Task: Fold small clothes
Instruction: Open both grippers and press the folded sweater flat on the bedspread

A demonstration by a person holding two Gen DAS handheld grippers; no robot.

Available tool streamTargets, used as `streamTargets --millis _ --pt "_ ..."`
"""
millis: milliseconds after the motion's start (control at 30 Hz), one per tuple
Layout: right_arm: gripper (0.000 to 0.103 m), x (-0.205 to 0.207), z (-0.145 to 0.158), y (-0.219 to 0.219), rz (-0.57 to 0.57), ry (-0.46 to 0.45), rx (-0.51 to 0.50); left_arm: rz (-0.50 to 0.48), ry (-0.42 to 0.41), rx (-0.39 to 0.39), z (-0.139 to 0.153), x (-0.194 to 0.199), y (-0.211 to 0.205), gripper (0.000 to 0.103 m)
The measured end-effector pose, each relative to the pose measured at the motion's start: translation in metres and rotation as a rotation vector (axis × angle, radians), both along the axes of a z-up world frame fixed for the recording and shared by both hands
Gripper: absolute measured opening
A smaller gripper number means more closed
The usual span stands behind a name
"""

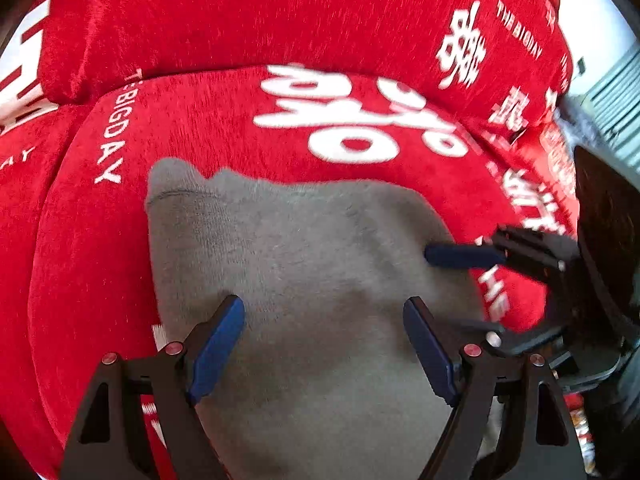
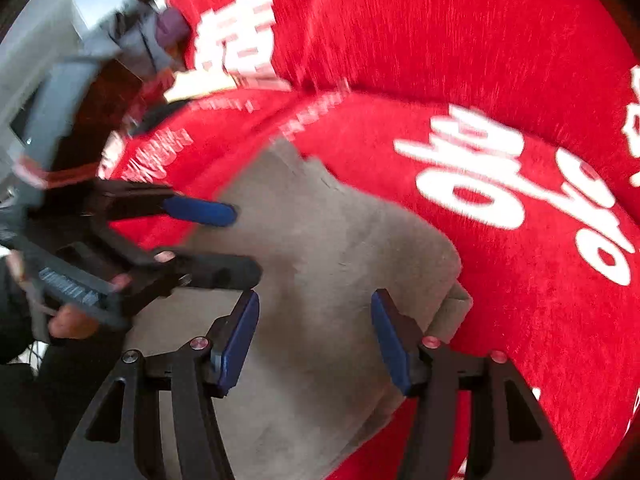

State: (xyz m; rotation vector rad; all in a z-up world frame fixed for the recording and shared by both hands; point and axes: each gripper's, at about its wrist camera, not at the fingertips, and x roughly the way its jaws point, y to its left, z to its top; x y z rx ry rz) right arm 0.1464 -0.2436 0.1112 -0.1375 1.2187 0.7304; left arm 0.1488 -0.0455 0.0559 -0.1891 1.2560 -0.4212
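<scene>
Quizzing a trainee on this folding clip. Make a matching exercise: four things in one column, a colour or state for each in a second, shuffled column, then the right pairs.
Column 1
1. grey garment
2. sofa cover
3. left gripper
4. lettering

Column 2
A. white, printed on the fabric
B. red, plush
C. open, fingers apart above the cloth
D. grey, lying spread on the seat

Pairs: 1-D, 2-B, 3-C, 4-A

The right gripper is open too, above the same garment.
</scene>
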Motion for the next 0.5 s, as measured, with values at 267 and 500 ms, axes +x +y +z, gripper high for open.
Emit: streamTargets --millis 267,500 --pt "0.068 -0.011 0.005 -0.004 -0.007 -0.042 -0.042 -0.012 -0.049 0.090 0.013 -0.015 -0.006 0.083" --pt "0.068 -0.099 0.056 0.000 0.073 -0.233 -0.091 -0.001 -0.150 0.240 0.044 -0.074 0.002 0.083"
